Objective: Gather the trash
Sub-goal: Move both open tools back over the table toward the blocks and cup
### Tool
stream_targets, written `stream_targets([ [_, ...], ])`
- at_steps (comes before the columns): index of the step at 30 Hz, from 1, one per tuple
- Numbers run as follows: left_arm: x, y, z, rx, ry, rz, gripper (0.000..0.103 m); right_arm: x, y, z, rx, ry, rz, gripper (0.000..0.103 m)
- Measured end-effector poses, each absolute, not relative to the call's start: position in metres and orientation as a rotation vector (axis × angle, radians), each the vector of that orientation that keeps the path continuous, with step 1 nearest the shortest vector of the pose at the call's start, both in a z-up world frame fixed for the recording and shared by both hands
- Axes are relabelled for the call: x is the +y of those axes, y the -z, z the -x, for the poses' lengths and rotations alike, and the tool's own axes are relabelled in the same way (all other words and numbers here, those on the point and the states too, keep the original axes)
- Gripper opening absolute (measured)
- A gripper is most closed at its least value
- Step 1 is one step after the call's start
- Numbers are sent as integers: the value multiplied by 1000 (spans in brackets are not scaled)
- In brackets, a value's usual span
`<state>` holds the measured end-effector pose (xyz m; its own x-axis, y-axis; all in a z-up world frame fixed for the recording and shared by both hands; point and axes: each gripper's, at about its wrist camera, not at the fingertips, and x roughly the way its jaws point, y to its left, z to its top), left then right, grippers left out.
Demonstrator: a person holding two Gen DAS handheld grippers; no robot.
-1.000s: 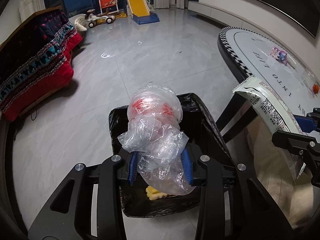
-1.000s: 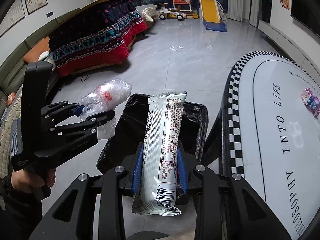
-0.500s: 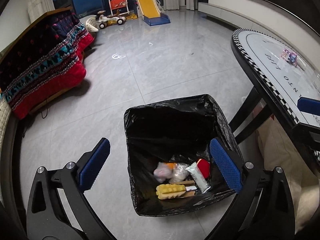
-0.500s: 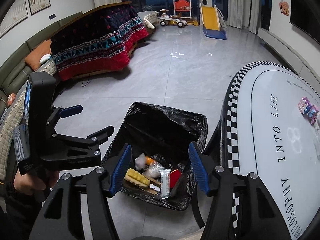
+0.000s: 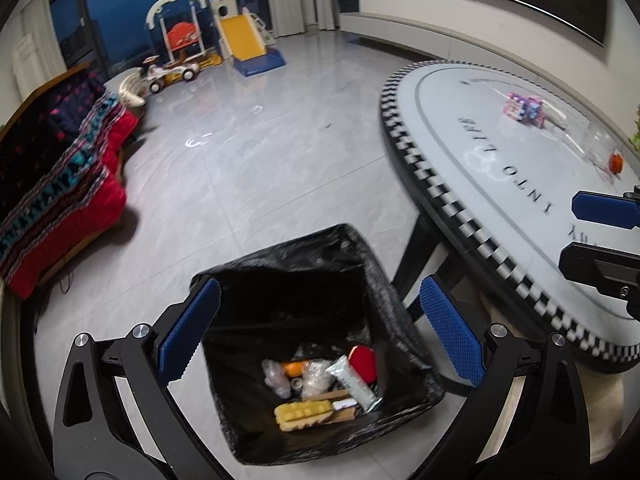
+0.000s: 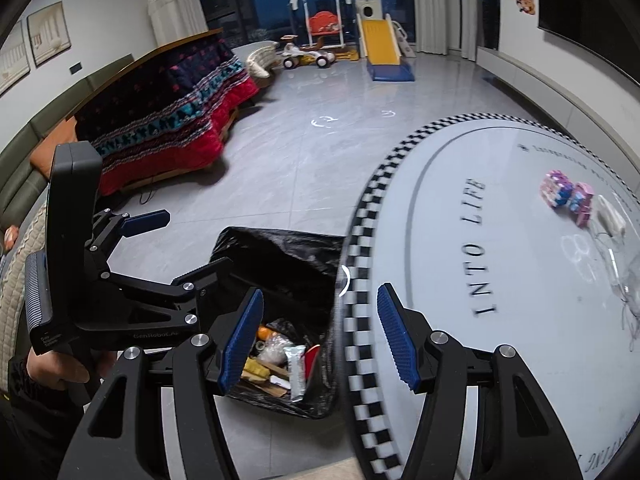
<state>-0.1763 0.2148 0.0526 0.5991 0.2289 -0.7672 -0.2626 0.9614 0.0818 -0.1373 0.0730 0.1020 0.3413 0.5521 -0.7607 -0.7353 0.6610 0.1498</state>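
A bin lined with a black bag (image 5: 304,264) stands on the floor beside the table; it also shows in the right wrist view (image 6: 280,256). Inside lie a silver snack wrapper (image 5: 354,382), a crumpled clear plastic bag (image 5: 276,376), a yellow piece (image 5: 302,414) and other trash. My left gripper (image 5: 320,332) is open and empty above the bin. My right gripper (image 6: 320,336) is open and empty over the table's checkered edge. On the table lie pink packets (image 6: 568,196) and clear plastic wrap (image 6: 616,264).
The oval white table (image 6: 500,360) with a checkered rim fills the right. A small orange object (image 5: 616,162) sits on it. A red patterned blanket (image 6: 168,136) covers furniture at the left. Toy slide (image 6: 384,36) and swing stand far back.
Both grippers opened and dropped the clear plastic bag and the silver wrapper into the bin. Since then both have risen and swung right toward the table.
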Motion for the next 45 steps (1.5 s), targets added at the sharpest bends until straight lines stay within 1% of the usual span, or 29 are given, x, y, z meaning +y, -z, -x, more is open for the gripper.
stream_targets([
  [16, 111, -75, 60, 888, -54, -77, 97, -38, -113, 38, 890, -633, 111, 61],
  [26, 59, -71, -6, 903, 55, -110, 97, -96, -99, -23, 921, -519, 68, 61],
  [35, 34, -59, -64, 911, 118, -119, 97, -122, -69, -80, 977, -459, 83, 61],
  [45, 31, -51, -110, 907, 148, -88, 97, -131, -45, -132, 1004, -415, 115, 60],
])
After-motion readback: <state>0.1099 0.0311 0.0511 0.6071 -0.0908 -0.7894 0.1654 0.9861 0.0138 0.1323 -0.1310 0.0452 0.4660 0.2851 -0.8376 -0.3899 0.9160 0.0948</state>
